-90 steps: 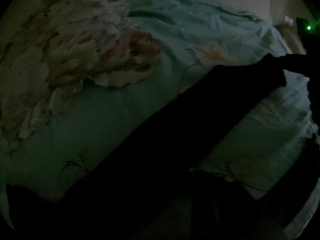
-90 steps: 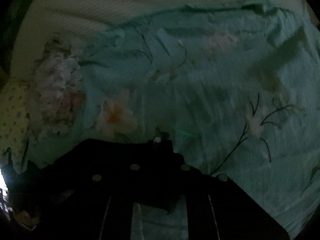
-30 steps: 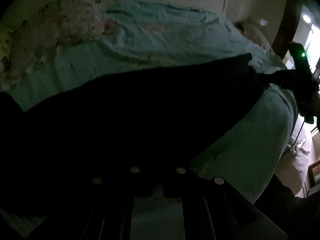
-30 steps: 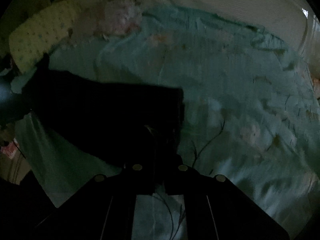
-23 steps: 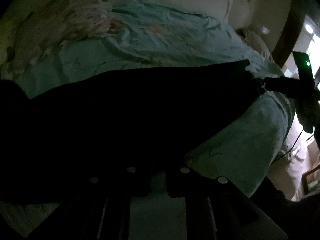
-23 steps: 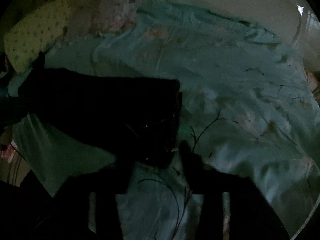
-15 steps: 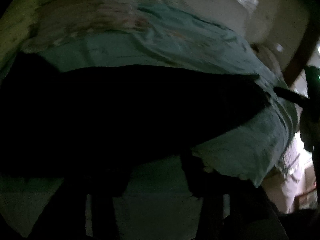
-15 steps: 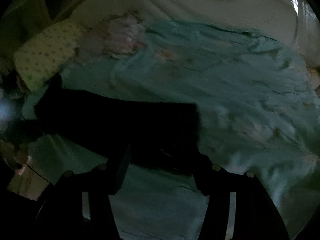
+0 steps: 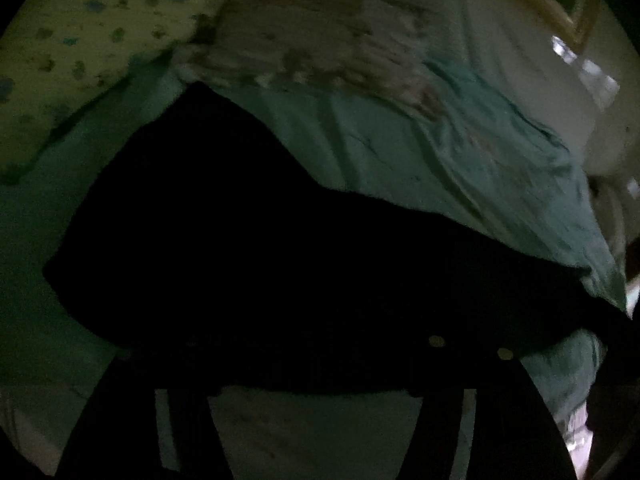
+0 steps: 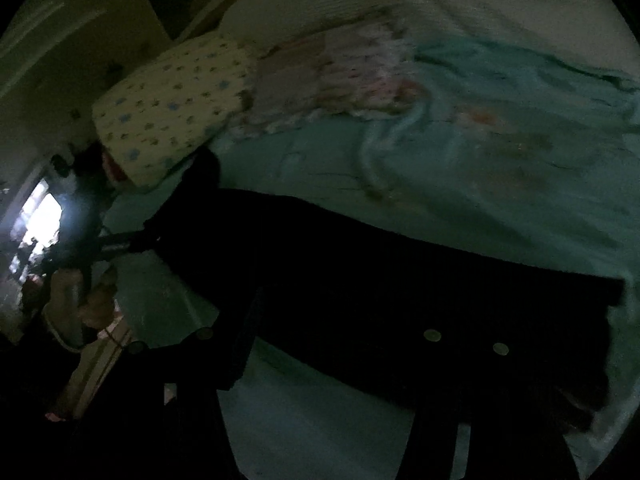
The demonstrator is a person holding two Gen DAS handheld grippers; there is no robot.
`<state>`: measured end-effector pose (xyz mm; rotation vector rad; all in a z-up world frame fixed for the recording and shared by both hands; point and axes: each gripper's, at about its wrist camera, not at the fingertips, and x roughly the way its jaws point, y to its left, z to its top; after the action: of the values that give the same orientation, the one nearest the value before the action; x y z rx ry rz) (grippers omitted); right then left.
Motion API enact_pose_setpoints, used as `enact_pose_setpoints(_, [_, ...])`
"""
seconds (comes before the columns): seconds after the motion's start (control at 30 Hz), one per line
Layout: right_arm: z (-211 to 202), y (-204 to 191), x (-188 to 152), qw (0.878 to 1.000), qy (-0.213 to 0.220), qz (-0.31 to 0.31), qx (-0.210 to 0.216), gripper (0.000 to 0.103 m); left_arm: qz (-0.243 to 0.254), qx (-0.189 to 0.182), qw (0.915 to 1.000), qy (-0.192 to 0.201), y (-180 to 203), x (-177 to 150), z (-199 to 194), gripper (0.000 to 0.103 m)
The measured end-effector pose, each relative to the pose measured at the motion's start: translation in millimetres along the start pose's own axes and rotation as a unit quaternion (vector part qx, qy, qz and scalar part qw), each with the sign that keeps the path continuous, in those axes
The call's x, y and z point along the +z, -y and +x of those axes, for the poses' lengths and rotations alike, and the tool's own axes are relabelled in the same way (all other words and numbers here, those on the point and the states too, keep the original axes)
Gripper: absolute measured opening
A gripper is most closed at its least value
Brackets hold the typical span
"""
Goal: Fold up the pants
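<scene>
dark pants point(image 9: 280, 264) lie stretched along the near edge of the bed point(image 9: 420, 152), long axis running crosswise from 1 hand-held gripper to the other. left hand-held gripper point(image 9: 316, 392): fingers spread, cloth edge across them; grip cannot be told. right hand-held gripper point(image 10: 332, 360): fingers also apart, cloth just ahead, nothing clamped. both sit equally near.

Two dim fisheye wrist views look low and close across the bed point(image 9: 460, 152), toward the spotted pillow point(image 9: 80, 32) point(image 10: 172, 108); both share the dark pants point(image 9: 260, 260) point(image 10: 380, 288).
</scene>
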<state>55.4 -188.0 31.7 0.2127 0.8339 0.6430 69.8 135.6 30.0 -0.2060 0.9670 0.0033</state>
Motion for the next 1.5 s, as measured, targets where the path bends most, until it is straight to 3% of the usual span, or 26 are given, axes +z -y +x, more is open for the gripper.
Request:
enact_pose_setpoints(0.17, [31.8, -29.2, 10.7, 0.999, -0.016, -0.011, 0.041, 0.058, -0.019, 0.036, 0.9992, 0.005, 1.7, 24.7, 2.0, 0.073])
enact_pose_setpoints(0.6, [103.7, -101.9, 31.0, 0.990, -0.054, -0.058, 0.119, 0.058, -0.021, 0.152, 0.9880, -0.017, 7.4, 83.3, 37.5, 0.073])
enact_pose_setpoints(0.77, [125.6, -118.5, 37.6, 0.987, -0.062, -0.064, 0.131, 0.058, -0.019, 0.183, 0.9825, -0.031, 3.6, 90.3, 52.8, 0.073])
enact_pose_setpoints(0.9, [144.5, -135.6, 39.3, 0.986, -0.071, -0.102, 0.108, 0.058, -0.029, 0.191, 0.9804, -0.039, -7.0, 89.7, 61.8, 0.072])
enact_pose_setpoints(1.0, [161.0, -137.3, 36.8, 0.987, -0.085, -0.119, 0.071, 0.055, -0.035, 0.191, 0.9797, -0.051, -15.4, 87.2, 70.8, 0.047])
enact_pose_setpoints(1.07, [170.6, -135.3, 34.9, 0.986, -0.095, -0.116, 0.071, 0.044, -0.039, 0.181, 0.9811, -0.057, -19.5, 84.4, 74.8, 0.016])
enact_pose_setpoints(1.1, [174.0, -135.3, 34.9, 0.986, -0.098, -0.117, 0.067, 0.034, -0.041, 0.174, 0.9822, -0.058, -20.8, 82.2, 76.4, 0.009])
enact_pose_setpoints(1.2, [179.4, -133.5, 32.7, 0.985, -0.105, -0.120, 0.059, 0.007, -0.039, 0.165, 0.9846, -0.043, -21.5, 75.2, 71.2, 0.003])
enact_pose_setpoints(1.5, [155.5, -140.7, 31.1, 0.984, -0.075, -0.130, 0.092, 0.006, -0.093, 0.098, 0.9909, 0.001, -40.6, 54.0, 33.9, 0.000])
